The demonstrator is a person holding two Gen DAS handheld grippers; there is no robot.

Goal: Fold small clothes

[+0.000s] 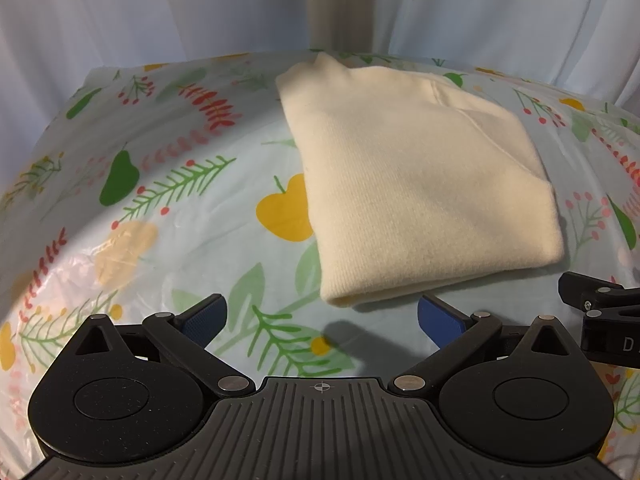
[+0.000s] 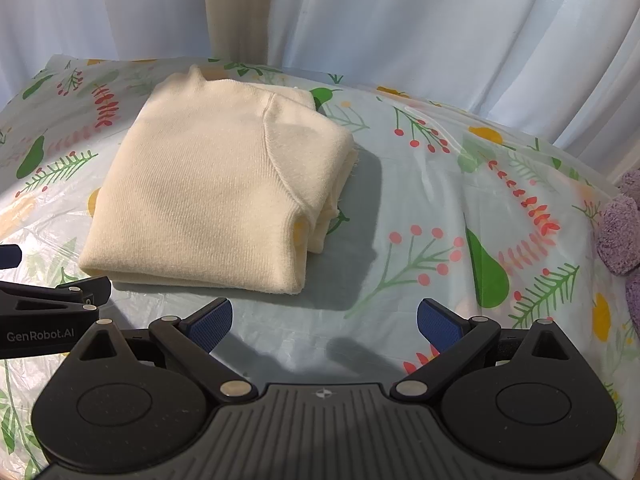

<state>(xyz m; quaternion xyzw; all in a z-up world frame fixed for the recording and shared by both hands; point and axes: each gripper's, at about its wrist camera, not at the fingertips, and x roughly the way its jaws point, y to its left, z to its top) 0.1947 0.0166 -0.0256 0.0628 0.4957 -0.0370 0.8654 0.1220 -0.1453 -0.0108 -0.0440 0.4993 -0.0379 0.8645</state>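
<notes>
A cream knit sweater (image 1: 416,184) lies folded into a compact rectangle on the floral tablecloth (image 1: 168,208); it also shows in the right wrist view (image 2: 212,192), with a sleeve seam on top. My left gripper (image 1: 322,318) is open and empty, just in front of the sweater's near edge. My right gripper (image 2: 324,320) is open and empty, in front of the sweater's near right corner. The right gripper's body shows at the right edge of the left wrist view (image 1: 600,312), and the left gripper's body at the left edge of the right wrist view (image 2: 44,312).
White curtains (image 2: 400,20) hang behind the table. A purple fluffy item (image 2: 620,232) lies at the table's right edge. The tablecloth has a clear plastic cover with wrinkles (image 2: 500,168).
</notes>
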